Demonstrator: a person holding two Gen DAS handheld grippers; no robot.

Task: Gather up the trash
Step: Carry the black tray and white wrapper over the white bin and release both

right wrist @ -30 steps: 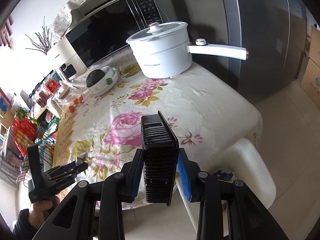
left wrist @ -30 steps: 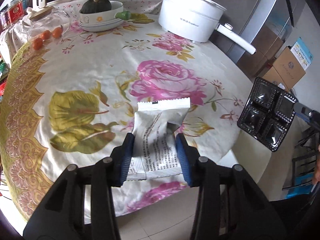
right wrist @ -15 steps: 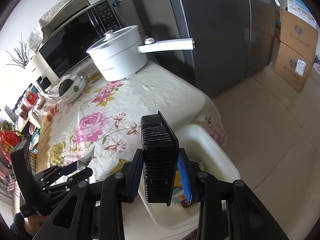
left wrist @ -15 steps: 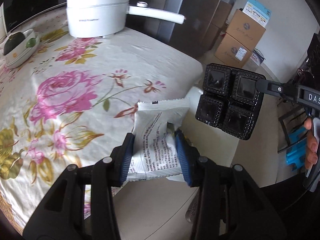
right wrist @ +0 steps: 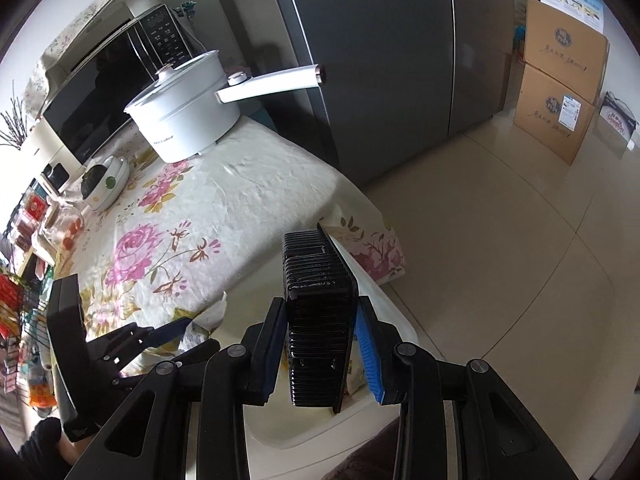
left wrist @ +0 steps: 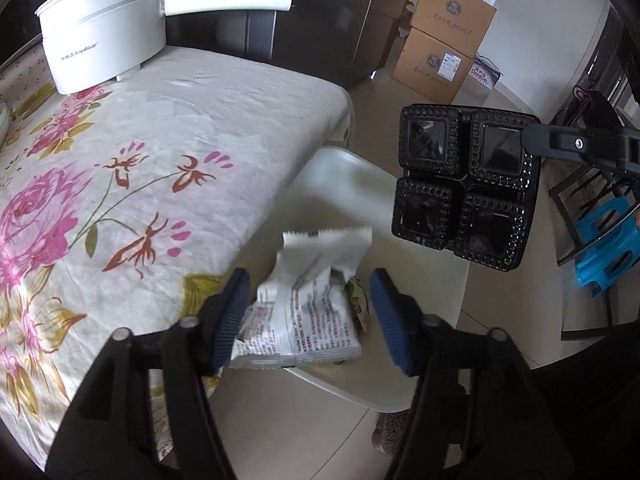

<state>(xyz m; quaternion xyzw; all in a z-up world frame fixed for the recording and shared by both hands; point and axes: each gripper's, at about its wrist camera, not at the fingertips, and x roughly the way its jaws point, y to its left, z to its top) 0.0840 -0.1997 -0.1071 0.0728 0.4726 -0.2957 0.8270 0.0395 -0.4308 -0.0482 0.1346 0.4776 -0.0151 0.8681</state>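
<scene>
Left gripper [left wrist: 308,312] is spread wide over the bin [left wrist: 340,168], pads clear of the wrapper [left wrist: 308,300]. Wrapper, white with printed text, sits loose between the two blue pads, blurred, touching neither as far as can be seen, over the bin's near edge. Whether it rests on anything below is unclear.

Right gripper [right wrist: 320,340] is clamped on the tray [right wrist: 318,320], black, ribbed, held on edge between both pads. From the left wrist view the tray [left wrist: 464,184] shows four square cells and hangs above the bin's far-right side, with the right gripper's arm reaching in from the right. From the right wrist view the left gripper [right wrist: 168,332] sits left of the bin, with the wrapper [right wrist: 212,314] poking up at its tips.

Bin is white, on the floor [right wrist: 500,220], pushed against the table corner. Some coloured scraps lie inside it, too hidden to name.

Table [left wrist: 160,152] has a floral cloth, left of the bin. White pot [left wrist: 104,36] with a long handle stands at the table's far end. Fridge [right wrist: 380,60] is behind the table. Cardboard boxes [left wrist: 444,44] are stacked on the floor beyond the bin. Microwave [right wrist: 108,84] is behind the pot.
</scene>
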